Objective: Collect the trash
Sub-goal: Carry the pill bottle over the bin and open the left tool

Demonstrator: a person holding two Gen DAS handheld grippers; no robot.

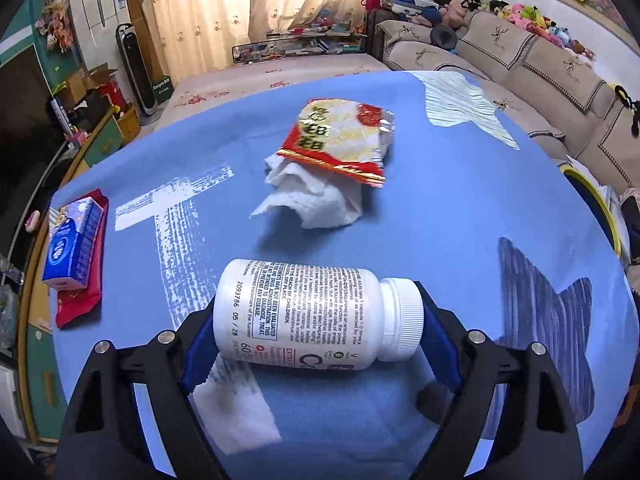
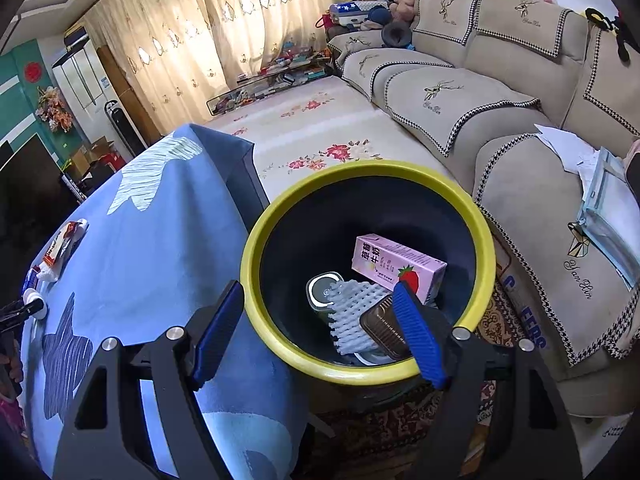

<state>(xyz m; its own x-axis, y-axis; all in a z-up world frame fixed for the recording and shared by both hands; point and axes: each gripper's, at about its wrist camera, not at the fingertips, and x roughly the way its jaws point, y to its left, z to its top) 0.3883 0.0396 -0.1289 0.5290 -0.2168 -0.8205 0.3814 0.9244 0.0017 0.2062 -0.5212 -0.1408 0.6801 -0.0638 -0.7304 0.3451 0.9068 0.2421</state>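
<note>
- The left gripper (image 1: 316, 344) has a white pill bottle (image 1: 316, 314) lying crosswise between its fingers (image 1: 200, 354), base toward one blue pad and ribbed cap toward the other. Both pads appear to touch its ends, so I judge it grasped end to end; the bottle sits at the near edge of the counter (image 1: 440, 216), low over the blue cloth.
- An endwise hold suits a round bottle: flat ends give the pads a seat, where the curved side could roll out.
- Farther in, near the counter's middle, a red-and-white snack wrapper (image 1: 340, 140) lies on a crumpled white tissue (image 1: 312, 196), both still to collect. A blue tissue pack (image 1: 72, 252) on a red pouch (image 1: 80, 280) sits at the left edge, well apart.
- The right gripper (image 2: 316, 336) hangs released over the yellow-rimmed trash bin (image 2: 360, 376), nothing between its fingers (image 2: 416, 332).
- The bin stands just beside the counter's right edge, between it and the sofa (image 2: 480, 120). Inside lie a pink strawberry milk carton (image 2: 396, 260), a can (image 2: 324, 288), a white foam net (image 2: 356, 312) and a brown tray (image 2: 384, 332), with room left.
- The cloth between bottle and bin edge looks clear, so the way across seems open; the risk is the bottle slipping endwise.
</note>
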